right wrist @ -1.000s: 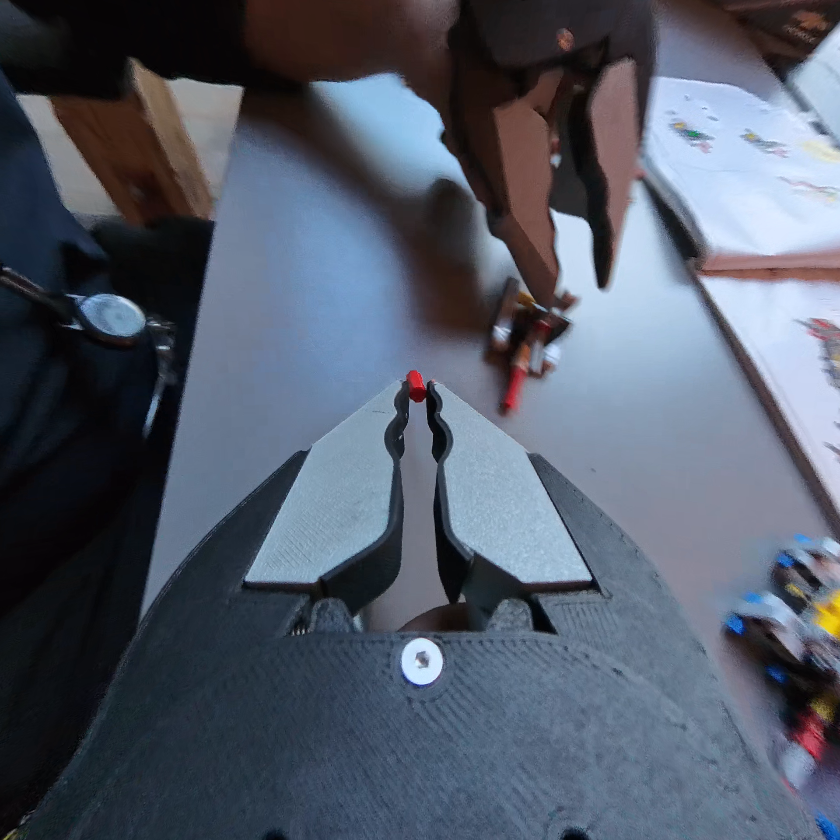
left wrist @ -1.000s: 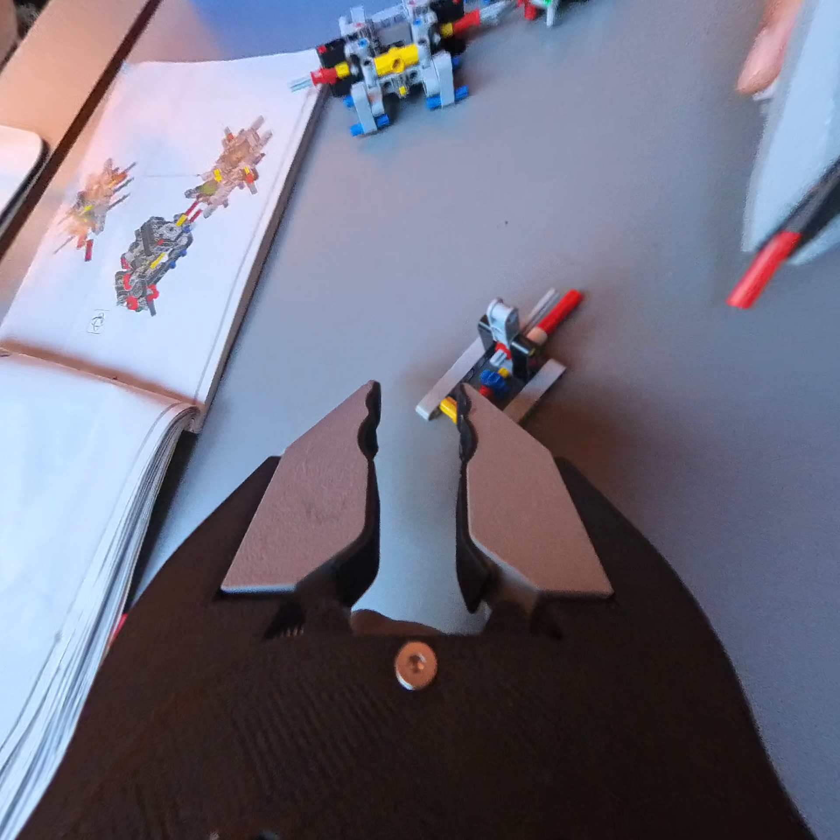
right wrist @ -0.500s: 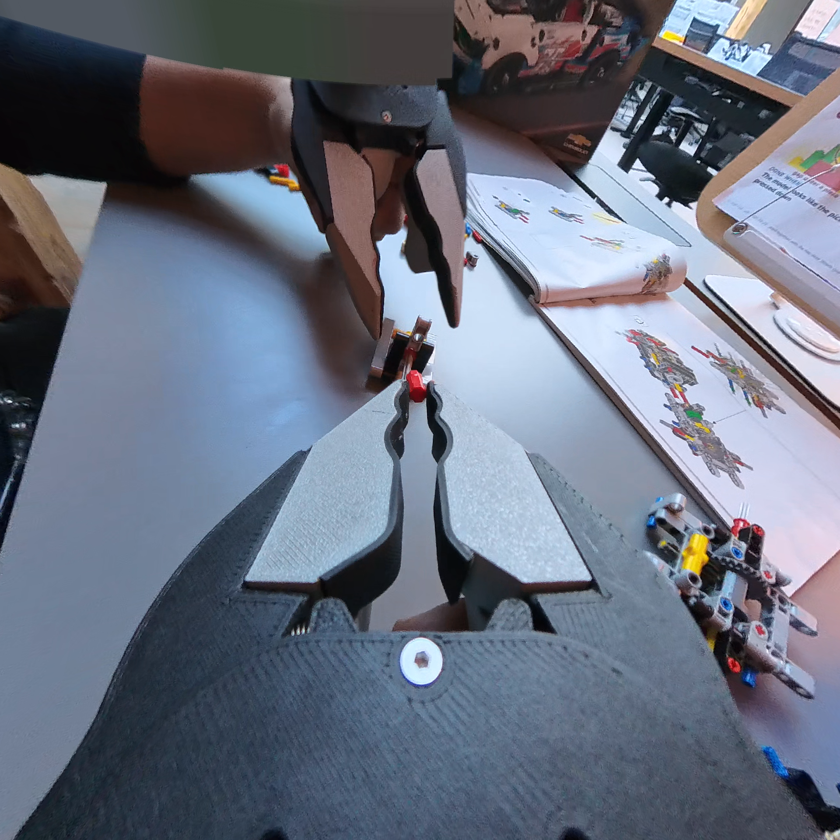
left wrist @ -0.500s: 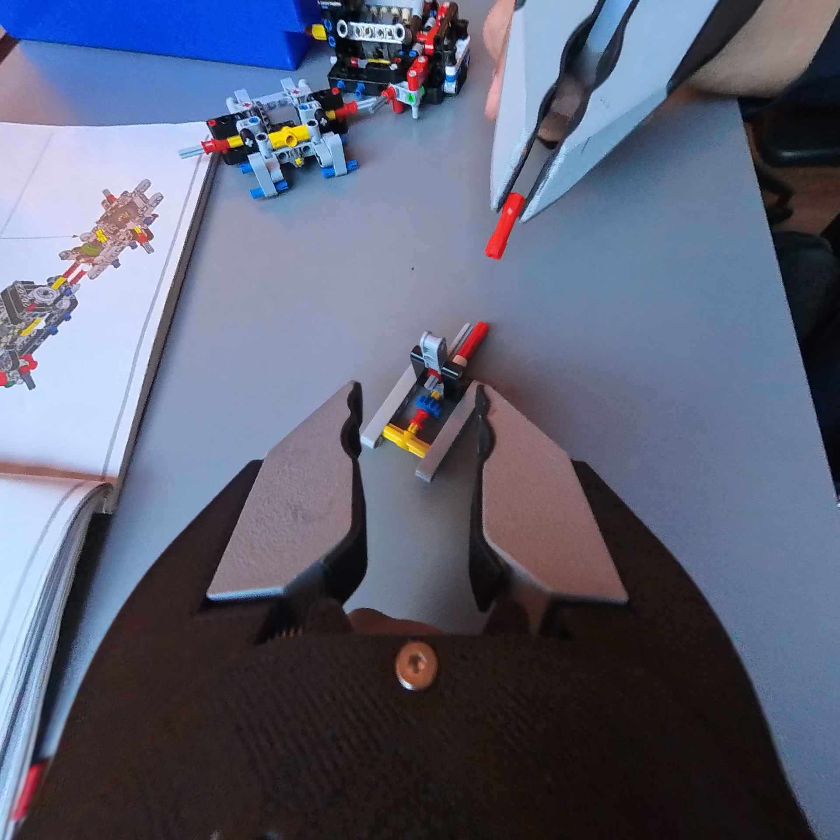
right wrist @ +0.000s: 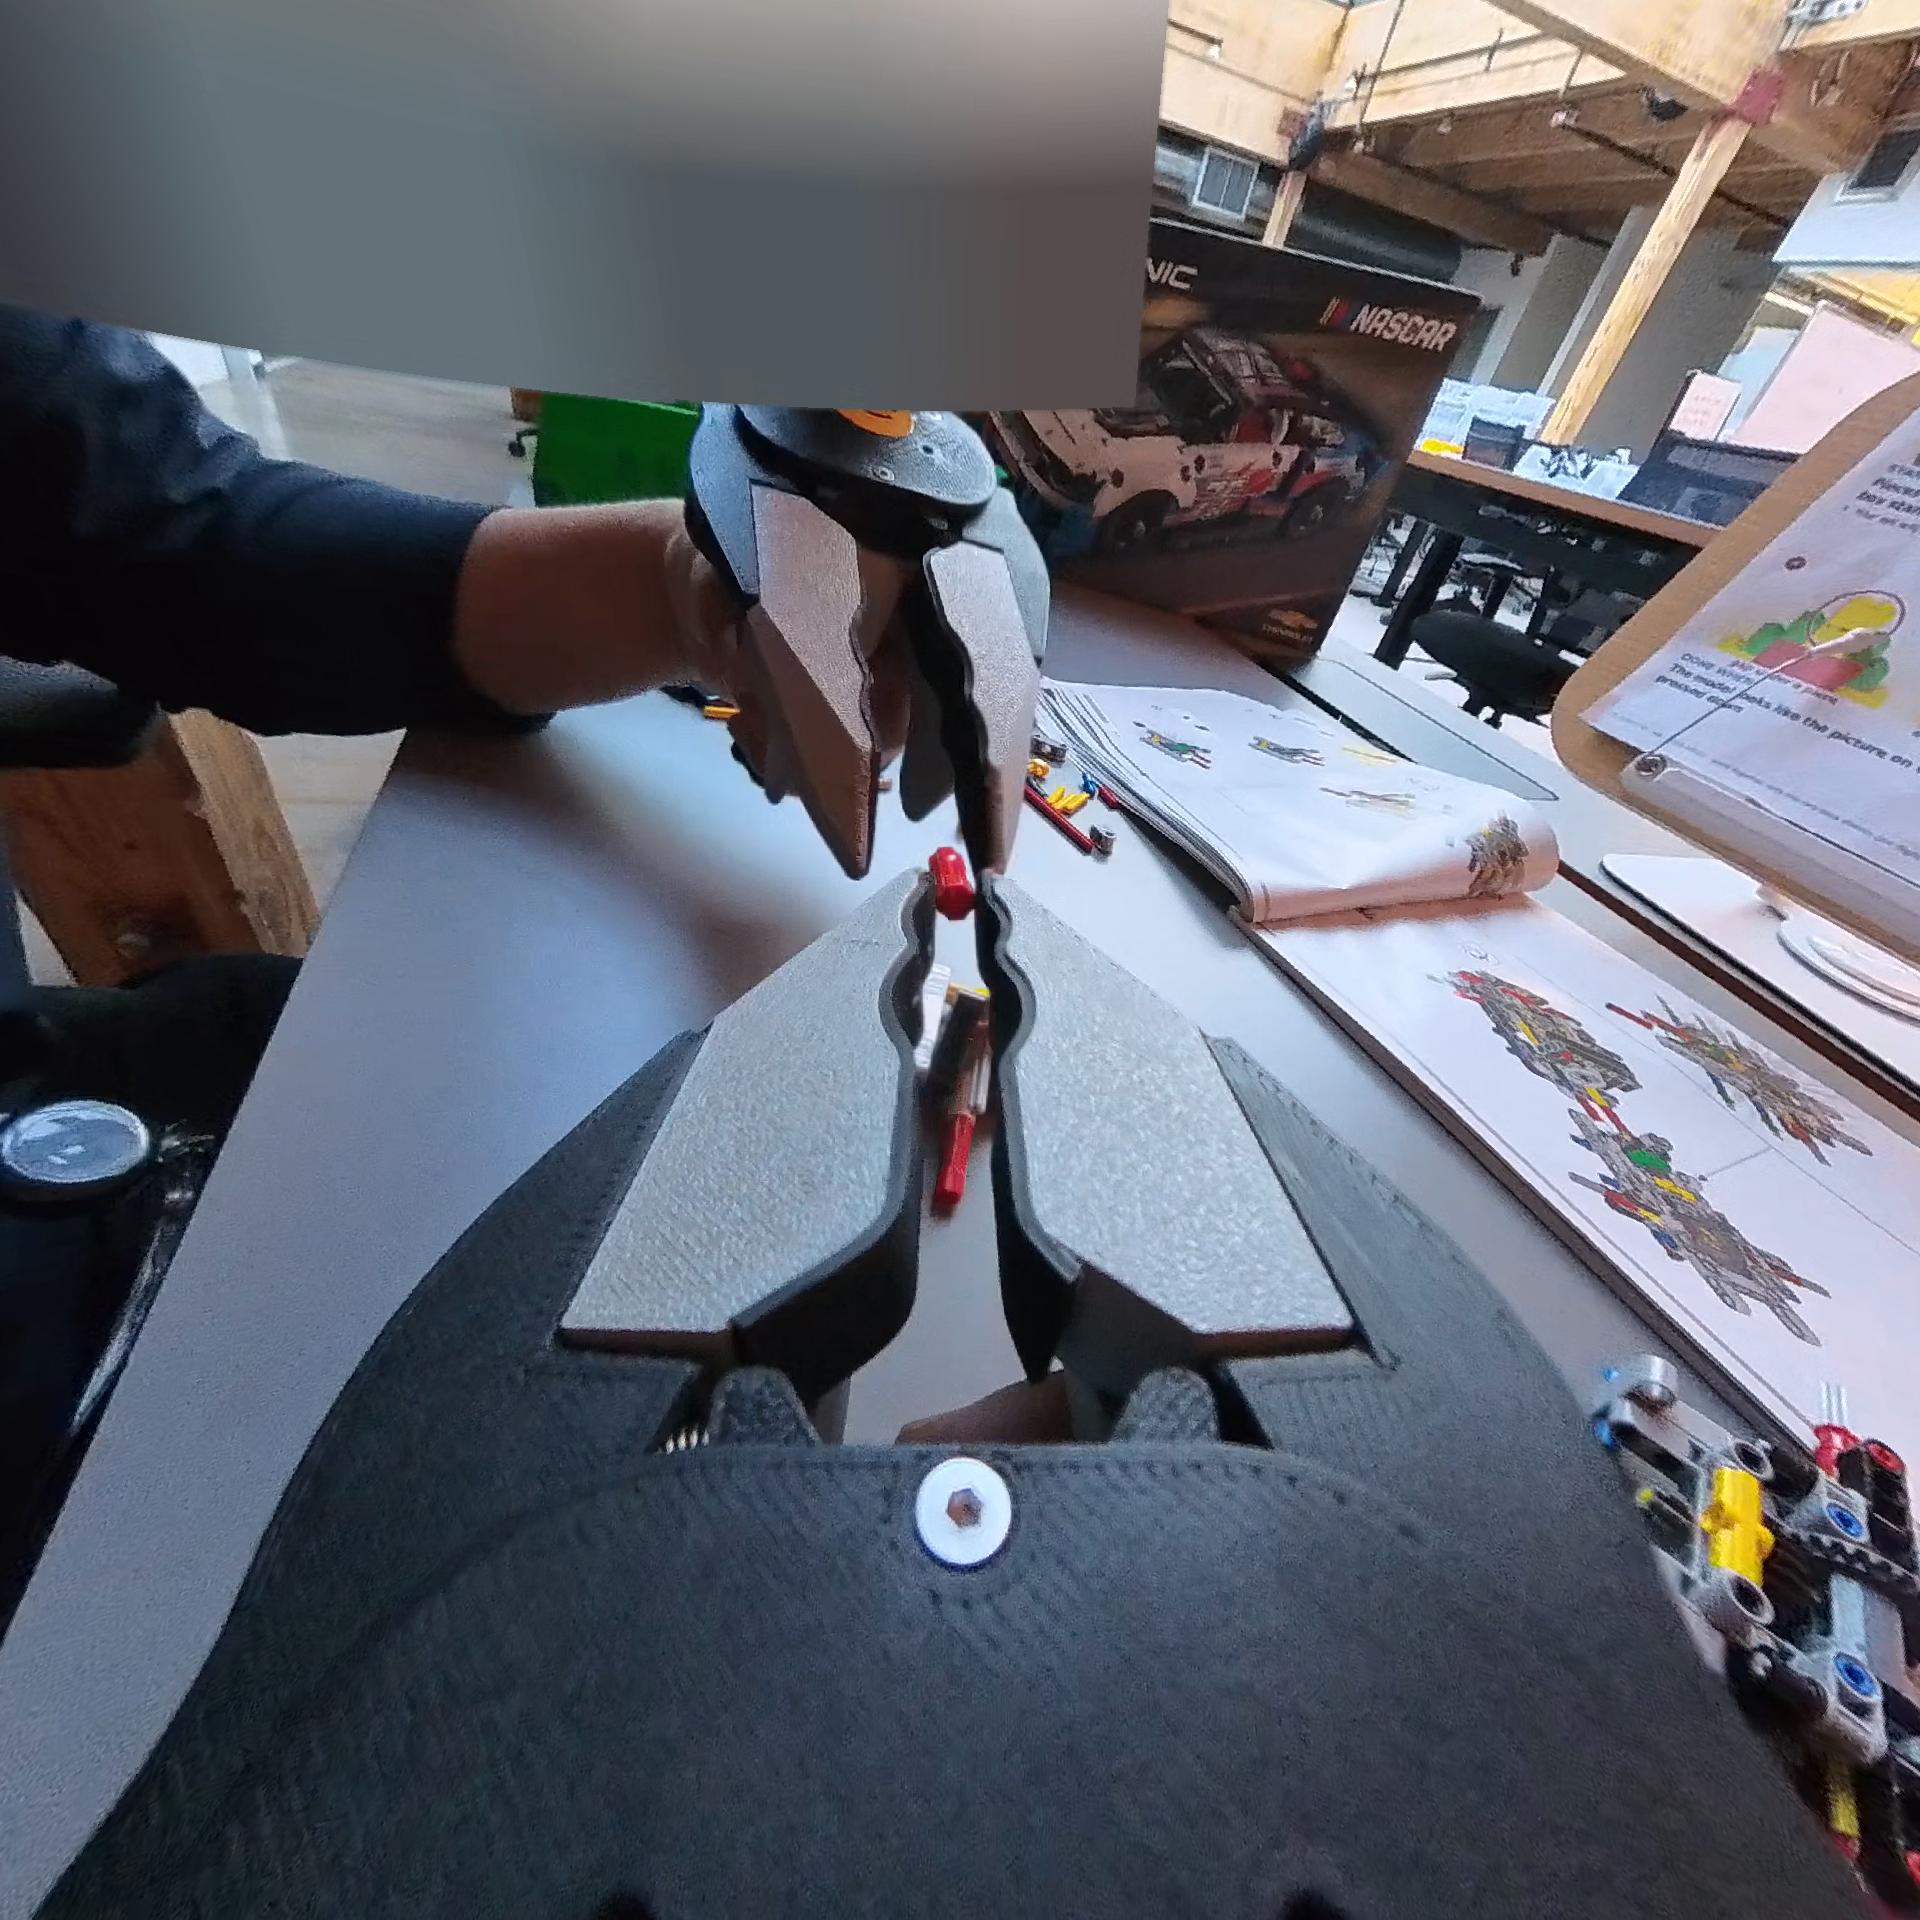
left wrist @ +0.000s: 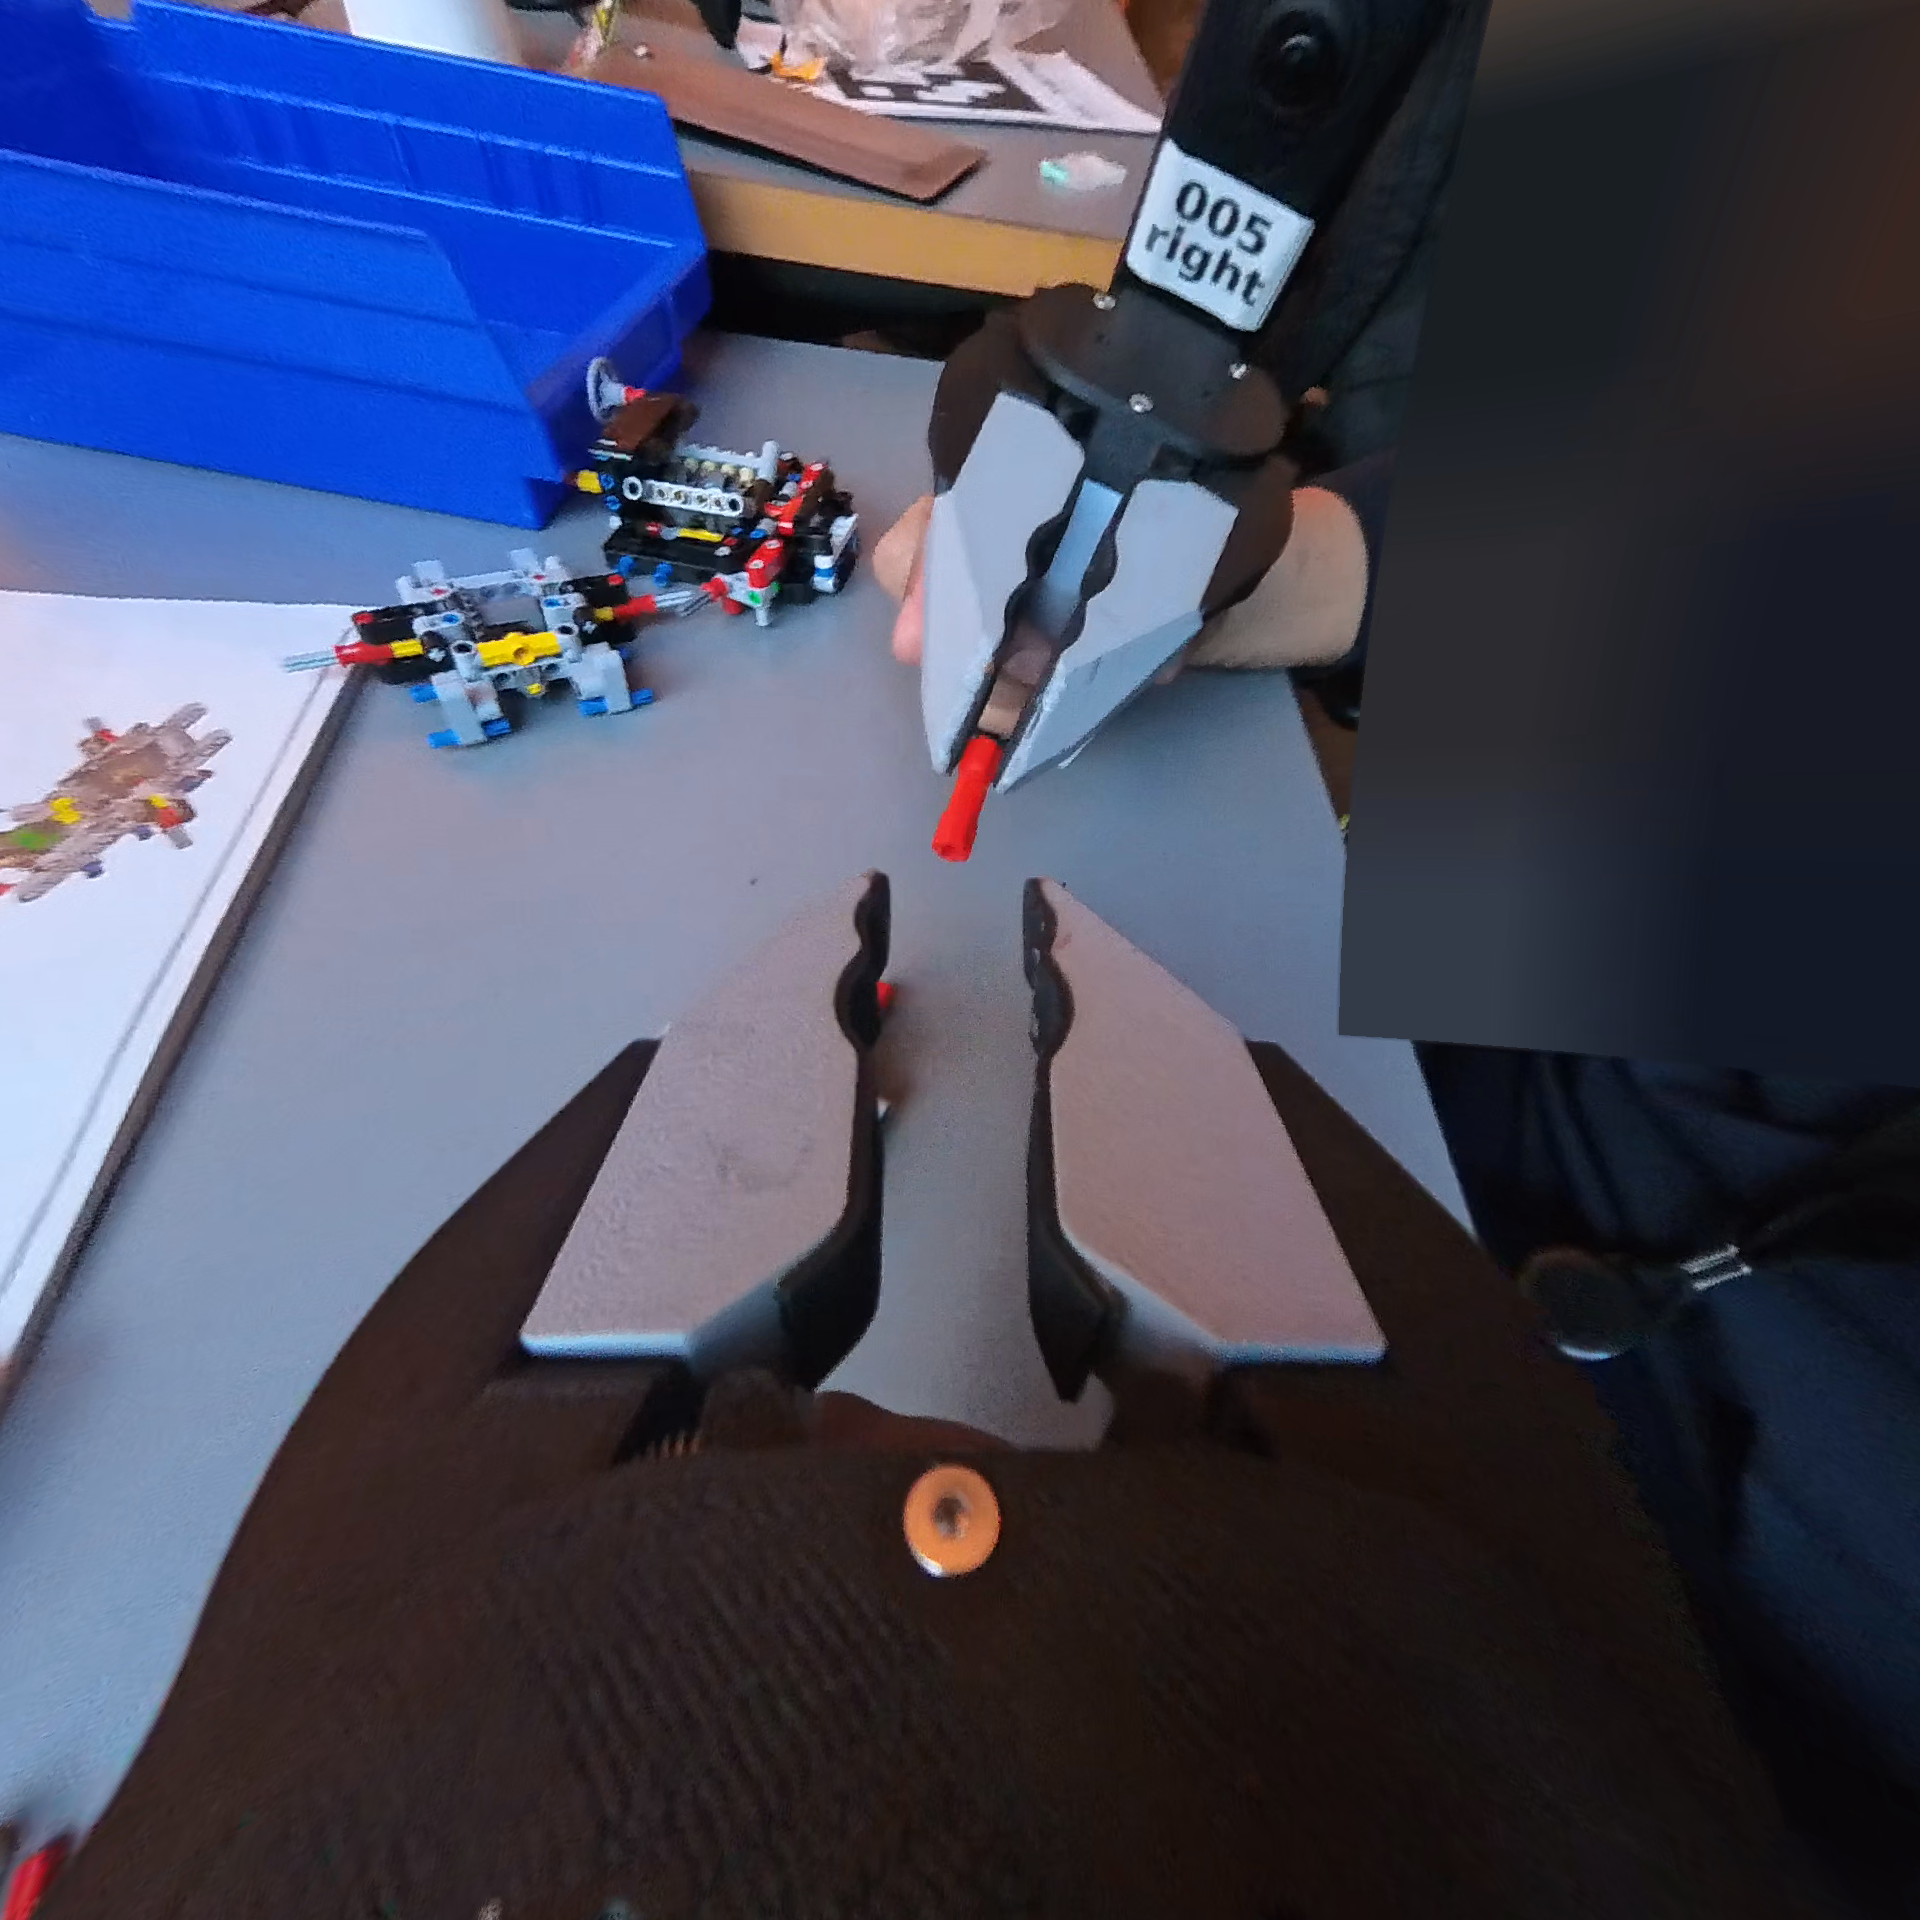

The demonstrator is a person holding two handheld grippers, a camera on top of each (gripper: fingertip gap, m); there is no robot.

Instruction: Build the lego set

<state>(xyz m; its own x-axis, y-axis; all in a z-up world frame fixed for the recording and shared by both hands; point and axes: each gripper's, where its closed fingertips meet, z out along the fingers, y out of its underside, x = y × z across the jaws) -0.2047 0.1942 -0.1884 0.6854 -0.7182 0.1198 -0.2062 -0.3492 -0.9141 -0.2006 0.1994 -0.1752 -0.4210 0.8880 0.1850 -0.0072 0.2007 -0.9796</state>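
The grey table (left wrist: 520, 987) carries everything: a blue bin (left wrist: 312, 260) far ahead-left of the left gripper (left wrist: 956, 904), an open instruction booklet (left wrist: 125, 831) to its left, and 2 brick assemblies (left wrist: 499, 644) between bin and booklet.

A small brick sub-assembly (right wrist: 961, 1060) lies on the table beneath both grippers, glimpsed through the gap of the right gripper (right wrist: 961, 899); in the left wrist view only a red speck of it peeks past the left finger.

The right gripper is clamped on a red pin (left wrist: 966, 795), which sticks out past its tips and points down toward the left gripper. The left gripper's jaws stand narrowly apart with nothing between them, tips hovering just above the pin's free end.

Both grippers tilt downward, tips nearly meeting head-on; a sleeved forearm (right wrist: 312, 603) comes in from the left.

Judged from this, good handling means keeping the pin steady along its axis and the left jaws square over the sub-assembly.
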